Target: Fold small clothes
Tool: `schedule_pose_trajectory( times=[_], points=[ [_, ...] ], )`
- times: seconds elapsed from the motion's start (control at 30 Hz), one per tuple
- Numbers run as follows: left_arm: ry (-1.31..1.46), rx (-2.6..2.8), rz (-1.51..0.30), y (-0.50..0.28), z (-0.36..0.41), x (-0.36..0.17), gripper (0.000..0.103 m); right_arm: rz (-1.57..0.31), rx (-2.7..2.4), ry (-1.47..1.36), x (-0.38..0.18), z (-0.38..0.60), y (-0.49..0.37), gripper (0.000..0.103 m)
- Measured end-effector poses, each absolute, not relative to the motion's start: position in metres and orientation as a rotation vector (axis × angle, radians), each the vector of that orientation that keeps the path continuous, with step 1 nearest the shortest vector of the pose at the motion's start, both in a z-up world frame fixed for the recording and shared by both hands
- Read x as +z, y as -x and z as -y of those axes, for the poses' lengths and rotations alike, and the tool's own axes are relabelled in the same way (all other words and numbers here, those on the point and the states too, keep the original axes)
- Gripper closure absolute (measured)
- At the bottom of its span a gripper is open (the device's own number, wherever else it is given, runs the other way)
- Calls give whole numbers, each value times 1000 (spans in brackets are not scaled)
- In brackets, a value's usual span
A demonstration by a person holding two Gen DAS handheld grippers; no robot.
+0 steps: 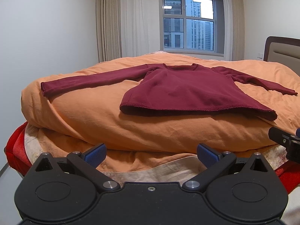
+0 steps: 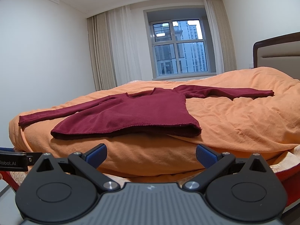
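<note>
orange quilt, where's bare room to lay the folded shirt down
On the orange quilt, the widest bare patch lies right of the shirt body, below its outstretched sleeve. A narrower strip runs between the hem and the quilt's near edge. The middle is taken by the spread shirt. Both grippers hover open, short of it.

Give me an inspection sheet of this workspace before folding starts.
Surface: orange duvet, rumpled, heaped on the bed.
Job's things: maroon long-sleeved top lying flat, both sleeves spread out, hem nearest the grippers, unfolded.
Clutter: red cloth at the bed's left edge.
Grippers: left gripper open, empty, short of the duvet; right gripper likewise.
Cables: nothing seen.
Surroundings: window with curtains behind, headboard on the right, plain walls.
</note>
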State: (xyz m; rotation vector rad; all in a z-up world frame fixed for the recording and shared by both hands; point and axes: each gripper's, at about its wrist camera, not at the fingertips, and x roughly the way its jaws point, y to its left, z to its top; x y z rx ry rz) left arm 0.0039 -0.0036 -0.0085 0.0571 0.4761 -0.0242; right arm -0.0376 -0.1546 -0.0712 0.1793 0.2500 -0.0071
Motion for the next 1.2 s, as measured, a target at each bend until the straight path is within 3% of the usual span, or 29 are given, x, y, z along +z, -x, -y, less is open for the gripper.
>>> schedule_pose_trajectory(
  times=[0.27, 0.53, 0.83, 1.2],
  points=[
    [-55, 35, -624, -18, 1, -6, 1, -347, -79, -298, -69, 176, 31, 0],
    [-127, 39, -605, -13, 10, 21, 1, -448, -96, -385, -54, 204, 24, 0],
    [-169, -24, -570, -55, 35, 50, 1, -345, -148, -428, -40, 257, 18, 0],
    [-139, -121, -543, -168, 99, 78, 1, -254, -296, -433, -31, 364, -38, 0]
  ],
)
